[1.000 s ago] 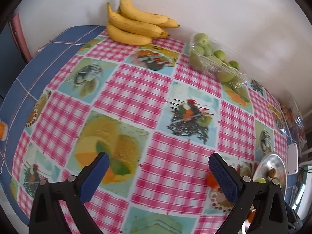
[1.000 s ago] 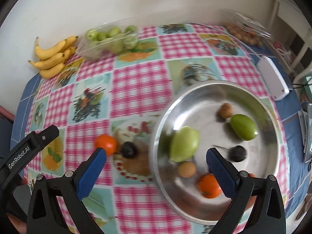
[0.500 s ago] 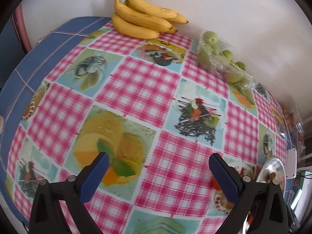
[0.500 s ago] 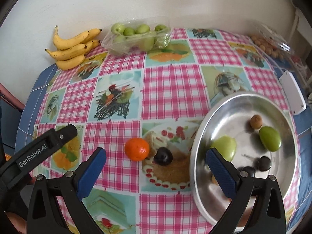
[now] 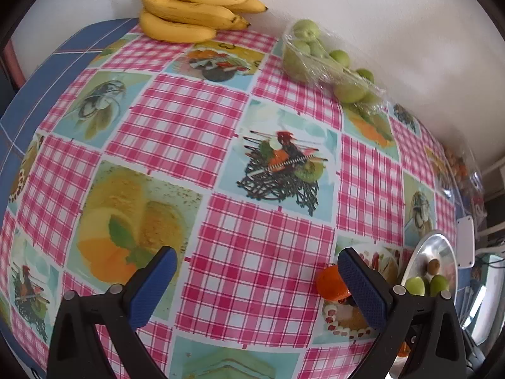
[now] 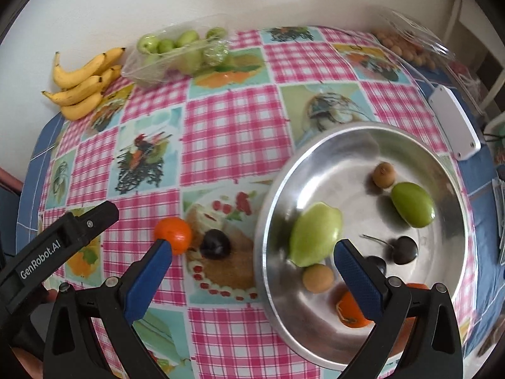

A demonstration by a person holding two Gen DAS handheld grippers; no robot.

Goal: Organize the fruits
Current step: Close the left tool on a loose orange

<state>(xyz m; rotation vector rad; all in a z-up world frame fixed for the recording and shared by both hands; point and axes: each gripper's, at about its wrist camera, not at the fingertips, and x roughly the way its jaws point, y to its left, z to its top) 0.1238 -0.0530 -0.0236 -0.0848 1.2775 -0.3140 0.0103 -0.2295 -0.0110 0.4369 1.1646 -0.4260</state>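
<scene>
Open checked tablecloth (image 5: pixel 246 237) mid-table; bananas (image 5: pixel 186 15) and bagged green fruit (image 5: pixel 318 60) along the wall, orange (image 6: pixel 173 235), plum (image 6: pixel 215 243) beside metal bowl (image 6: pixel 268 230).

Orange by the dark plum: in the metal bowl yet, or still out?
Out. The orange sits on the tablecloth beside the dark plum, left of the metal bowl.

A round silver metal bowl (image 6: pixel 442 170) sits on the checked cloth, holding 2 smooth green fruits (image 6: pixel 315 235), 2 small tan-brown round fruits (image 6: pixel 383 175), 2 dark cherries (image 6: pixel 404 249), one with its stem showing, and an orange tangerine (image 6: pixel 348 311) near the front rim. Just left of the bowl, on the cloth, lie a loose orange tangerine (image 6: pixel 173 235) and a dark round plum-like fruit (image 6: pixel 215 243), close beside each other. A bunch of yellow bananas (image 6: pixel 83 83) and a clear plastic tray of small green fruits (image 6: pixel 180 52) lie by the wall.
</scene>
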